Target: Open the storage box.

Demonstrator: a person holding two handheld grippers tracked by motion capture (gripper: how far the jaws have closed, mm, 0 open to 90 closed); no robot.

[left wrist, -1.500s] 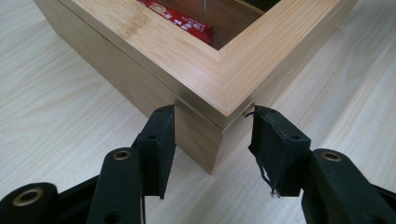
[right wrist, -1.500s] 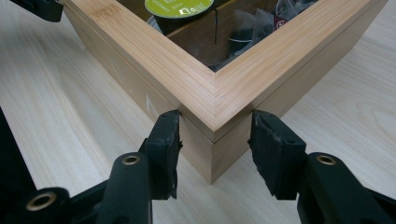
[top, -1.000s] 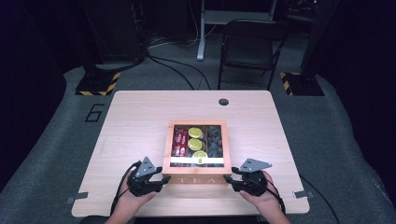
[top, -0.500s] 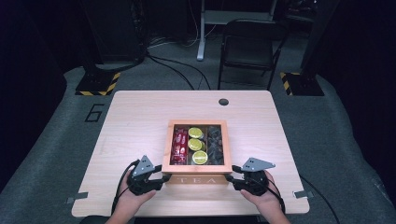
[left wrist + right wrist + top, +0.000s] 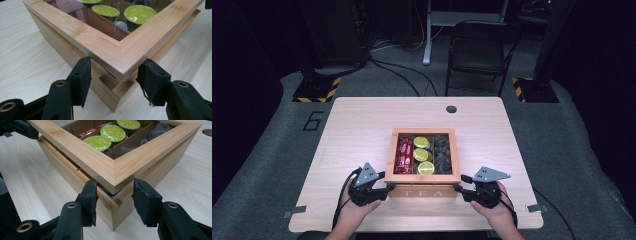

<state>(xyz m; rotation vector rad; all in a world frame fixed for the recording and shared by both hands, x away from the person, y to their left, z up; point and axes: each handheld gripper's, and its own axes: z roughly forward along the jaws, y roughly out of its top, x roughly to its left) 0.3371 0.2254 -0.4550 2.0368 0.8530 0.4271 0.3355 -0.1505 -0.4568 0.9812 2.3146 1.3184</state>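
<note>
A bamboo tea box (image 5: 422, 178) with a glass-windowed lid stands at the table's front middle, "TEA" on its front face. Inside are green-topped capsules (image 5: 421, 155), red packets (image 5: 404, 154) and dark sachets (image 5: 442, 150). My left gripper (image 5: 384, 189) straddles the front left corner (image 5: 117, 67). Its jaws have just been opening, and its pads (image 5: 83, 75) stand a little off the wood. My right gripper (image 5: 460, 189) straddles the front right corner (image 5: 113, 178) with its pads (image 5: 145, 200) against the base. At both corners the lid sits slightly raised above the base.
The pale wooden table (image 5: 357, 130) has bare surface left, right and behind the box, and a cable hole (image 5: 451, 109) at the back. A black chair (image 5: 477, 45) and stand bases with striped tape (image 5: 317, 92) are on the floor beyond.
The left gripper has shifted slightly at the front left corner and its jaws stand wider. The right hand and the box have kept still.
</note>
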